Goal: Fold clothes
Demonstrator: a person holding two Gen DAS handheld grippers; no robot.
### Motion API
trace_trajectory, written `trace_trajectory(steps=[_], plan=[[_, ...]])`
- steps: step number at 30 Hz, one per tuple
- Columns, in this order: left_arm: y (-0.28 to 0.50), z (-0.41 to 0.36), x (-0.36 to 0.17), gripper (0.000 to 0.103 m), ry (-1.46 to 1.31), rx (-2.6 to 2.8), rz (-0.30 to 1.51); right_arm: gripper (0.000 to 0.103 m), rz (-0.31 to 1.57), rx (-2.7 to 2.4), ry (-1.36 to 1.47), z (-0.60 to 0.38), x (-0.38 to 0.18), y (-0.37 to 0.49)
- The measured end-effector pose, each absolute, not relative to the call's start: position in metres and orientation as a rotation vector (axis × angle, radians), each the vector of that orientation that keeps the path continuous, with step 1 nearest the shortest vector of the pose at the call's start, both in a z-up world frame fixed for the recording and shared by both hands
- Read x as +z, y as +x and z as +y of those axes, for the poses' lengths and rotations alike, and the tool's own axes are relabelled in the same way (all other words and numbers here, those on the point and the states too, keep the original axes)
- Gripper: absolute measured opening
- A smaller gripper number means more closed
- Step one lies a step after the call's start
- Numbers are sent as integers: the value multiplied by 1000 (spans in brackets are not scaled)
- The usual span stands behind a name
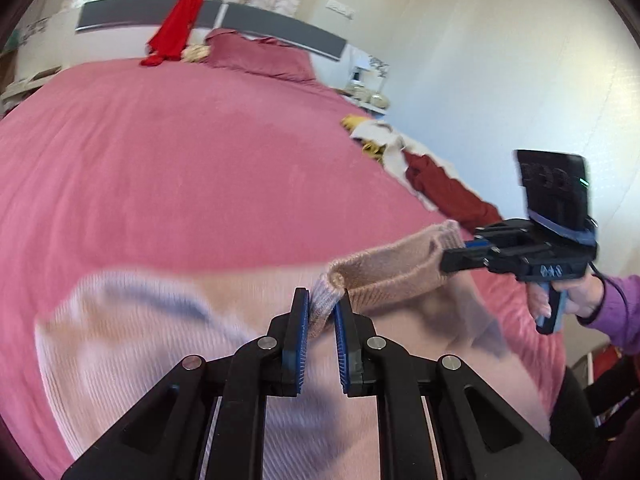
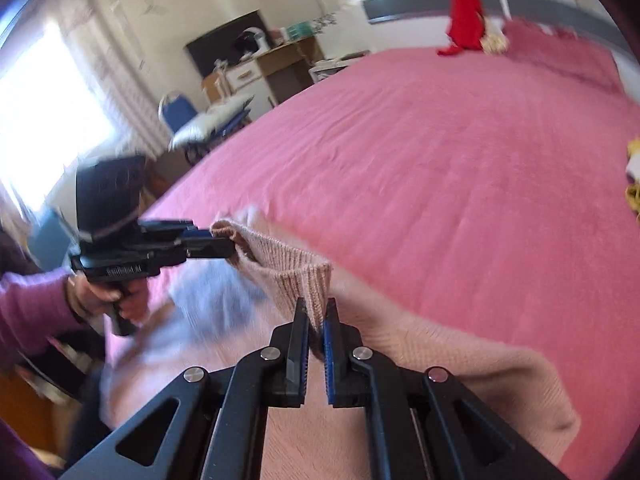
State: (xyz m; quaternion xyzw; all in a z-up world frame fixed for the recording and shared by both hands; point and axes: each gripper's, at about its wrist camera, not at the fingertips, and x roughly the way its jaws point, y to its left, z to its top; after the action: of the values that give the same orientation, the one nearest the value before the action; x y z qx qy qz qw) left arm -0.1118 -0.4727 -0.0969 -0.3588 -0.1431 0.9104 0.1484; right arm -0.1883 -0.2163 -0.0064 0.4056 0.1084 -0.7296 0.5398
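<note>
A pale pink knitted sweater (image 1: pixel 140 340) hangs above the pink bed, stretched between both grippers by its ribbed hem (image 1: pixel 400 268). My left gripper (image 1: pixel 322 312) is shut on one corner of that hem. My right gripper (image 2: pixel 317 318) is shut on the other corner of the sweater (image 2: pixel 460 364). In the left wrist view the right gripper (image 1: pixel 450 262) pinches the hem from the right, held by a hand in a purple sleeve. In the right wrist view the left gripper (image 2: pixel 230 246) bites the hem (image 2: pixel 280 264) from the left. The sweater's body is motion blurred.
The pink bedspread (image 1: pixel 200 152) spreads out ahead to a grey headboard (image 1: pixel 248 20) with a red garment (image 1: pixel 176 28) draped on it. More clothes, white, yellow and dark red (image 1: pixel 432 176), lie at the bed's right edge. A blue chair (image 2: pixel 200 124) and a desk (image 2: pixel 280 68) stand left of the bed.
</note>
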Motion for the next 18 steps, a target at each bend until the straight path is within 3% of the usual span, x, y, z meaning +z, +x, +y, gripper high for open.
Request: trace_trajectory(steps=[4,9,14,17,18], plan=[[-86,-457,-127,15,-1091,2682,-379,15,515,-1823,915,-224,-39,-147],[-34,-448,-140,19,-1148,2614,-422,20,631,-1829,1004,-194,-71,-120],[-6,-448,-129,22,-1103,2659,-463,20,327,-1926,1103,-143,-53,-117],[-29,-464,-119,34,-1046,2702,-675,23,-35,-1875,1183,-142,-40,-142],[-38,-474,-119,45,-1040,2707,-785,25,-149,-1849,1224,-144,-42,-153]])
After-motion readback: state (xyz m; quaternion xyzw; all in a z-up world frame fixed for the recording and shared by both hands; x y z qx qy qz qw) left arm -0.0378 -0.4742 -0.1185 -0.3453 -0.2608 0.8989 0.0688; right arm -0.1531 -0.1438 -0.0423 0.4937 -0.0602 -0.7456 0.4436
